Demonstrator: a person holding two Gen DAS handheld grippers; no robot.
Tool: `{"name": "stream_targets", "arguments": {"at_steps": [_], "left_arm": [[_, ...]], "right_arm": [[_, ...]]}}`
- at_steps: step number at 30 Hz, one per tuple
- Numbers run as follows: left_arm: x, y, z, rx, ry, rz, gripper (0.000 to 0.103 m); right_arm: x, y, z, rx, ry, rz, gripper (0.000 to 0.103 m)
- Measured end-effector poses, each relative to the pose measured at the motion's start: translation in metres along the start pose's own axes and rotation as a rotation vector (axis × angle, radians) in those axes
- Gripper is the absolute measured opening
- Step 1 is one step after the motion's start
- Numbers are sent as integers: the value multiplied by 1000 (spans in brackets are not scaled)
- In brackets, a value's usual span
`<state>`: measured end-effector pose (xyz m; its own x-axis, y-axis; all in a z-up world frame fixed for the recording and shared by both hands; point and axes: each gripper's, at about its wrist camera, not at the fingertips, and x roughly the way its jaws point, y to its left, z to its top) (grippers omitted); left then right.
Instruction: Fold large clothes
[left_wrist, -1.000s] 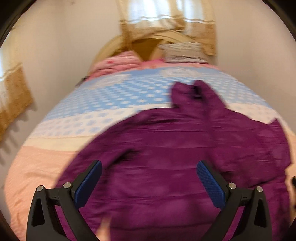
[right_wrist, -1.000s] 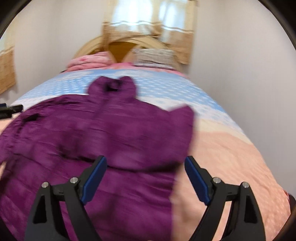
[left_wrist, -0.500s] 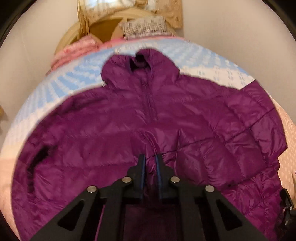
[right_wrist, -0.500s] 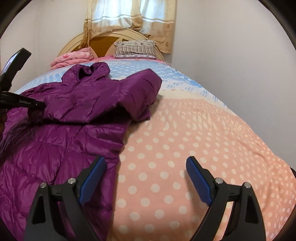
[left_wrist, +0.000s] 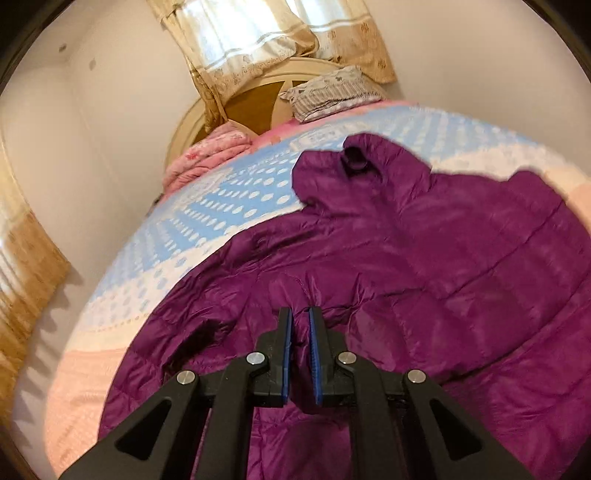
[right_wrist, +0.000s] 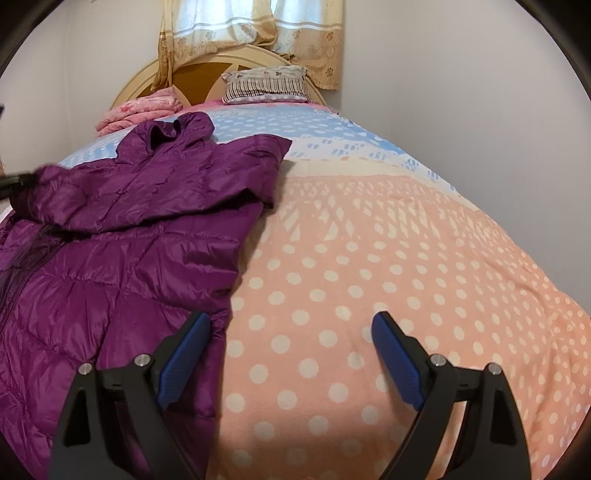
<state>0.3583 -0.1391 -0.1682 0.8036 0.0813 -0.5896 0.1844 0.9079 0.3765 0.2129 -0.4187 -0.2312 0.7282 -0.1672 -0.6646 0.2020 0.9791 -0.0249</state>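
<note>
On the bed (right_wrist: 369, 258), the left gripper (left_wrist: 300, 314) pinches a fold of the purple jacket (left_wrist: 424, 266) spread left, while the right gripper (right_wrist: 291, 325) hovers near its right edge, jaws spread.

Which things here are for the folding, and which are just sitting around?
For the folding:
purple puffy jacket
left tongs, pinching the jacket
right tongs, open

Just sitting around:
striped pillow
folded pink blanket
curtains
spotted bedspread, under the jacket
</note>
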Motion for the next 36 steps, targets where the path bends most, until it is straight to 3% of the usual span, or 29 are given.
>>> {"name": "stream_targets", "arguments": {"at_steps": [5, 8, 9, 10, 12, 13, 15, 17, 22, 27, 31, 36], "left_arm": [[20, -3, -12, -30, 76, -19, 10], [14, 9, -9, -83, 79, -36, 27], [6, 15, -7, -99, 56, -26, 45], [2, 20, -6, -111, 35, -12, 72], [-10, 32, -1, -148, -29, 30, 95], [-15, 36, 2, -168, -64, 47, 95], [-16, 39, 13, -189, -84, 53, 95], [-8, 32, 25, -186, -60, 74, 95], [22, 2, 34, -150, -16, 151, 95], [71, -5, 19, -98, 101, 236, 95], [90, 7, 9, -140, 159, 189, 95], [100, 8, 4, -155, 174, 149, 96]], "right_arm": [[0, -2, -1, 11, -2, 15, 92], [-3, -9, 2, 39, 3, 61, 92], [-4, -11, 4, 47, 14, 68, 92], [-6, -13, 6, 59, 22, 74, 92], [-15, -16, 18, 78, 2, 84, 92], [-18, -17, 27, 80, -13, 79, 89], [-18, -17, 49, 78, -32, 77, 74], [-9, -15, 74, 73, -46, 81, 61], [33, -1, 136, 85, -87, 80, 46], [92, 30, 155, 34, -18, 75, 42], [135, 57, 132, -71, 96, 57, 41], [139, 56, 125, -84, 108, 54, 41]]}}
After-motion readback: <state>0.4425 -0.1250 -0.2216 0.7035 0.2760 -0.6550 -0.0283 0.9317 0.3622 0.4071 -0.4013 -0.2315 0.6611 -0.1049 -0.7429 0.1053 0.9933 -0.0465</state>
